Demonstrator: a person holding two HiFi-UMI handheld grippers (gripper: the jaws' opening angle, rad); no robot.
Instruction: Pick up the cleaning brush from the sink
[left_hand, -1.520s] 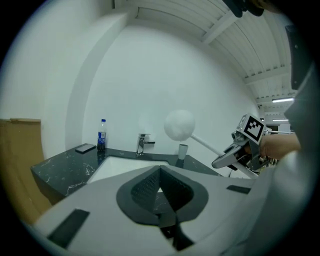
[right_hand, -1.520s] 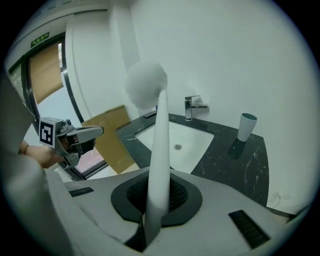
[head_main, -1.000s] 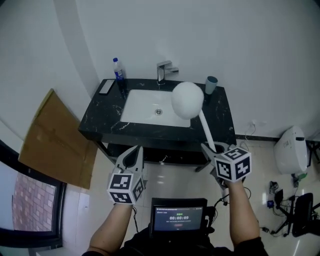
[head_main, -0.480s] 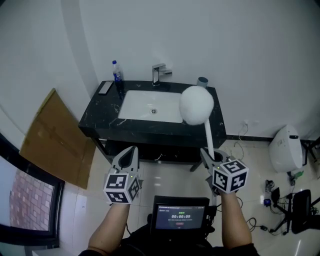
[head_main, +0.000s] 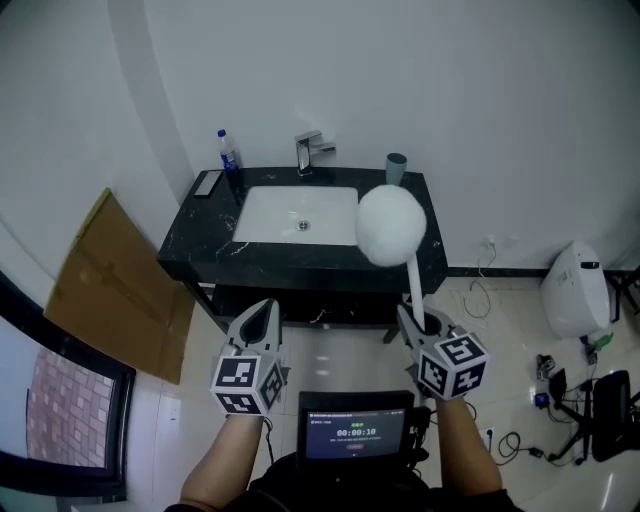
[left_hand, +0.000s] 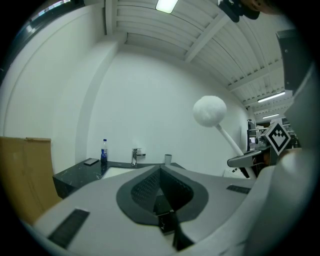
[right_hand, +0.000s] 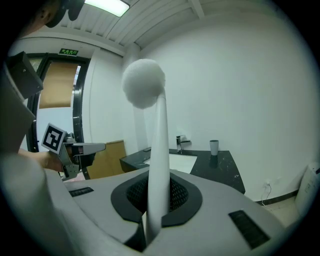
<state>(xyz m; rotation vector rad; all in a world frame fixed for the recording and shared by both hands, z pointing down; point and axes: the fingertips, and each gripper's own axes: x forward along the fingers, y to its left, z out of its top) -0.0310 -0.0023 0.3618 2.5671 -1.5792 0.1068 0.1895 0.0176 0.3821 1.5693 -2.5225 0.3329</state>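
You have drawn back from the sink (head_main: 270, 215) since a second ago, and the cleaning brush (head_main: 391, 224) has come with you; its round white head, then over the basin's right edge, now stands clear of the basin, in front of the right end of the black counter (head_main: 200, 236); your right gripper (head_main: 411, 320) is clamped on the lower part of the thin white handle, which runs up between the jaws in the right gripper view; your left gripper (head_main: 267, 308) has its jaws together on nothing. The brush looks light, with a stiff, smooth stem and a softer, bulky head; held this low it is likely top-heavy and may swing or slide; a hold higher on the stem would probably steady it.
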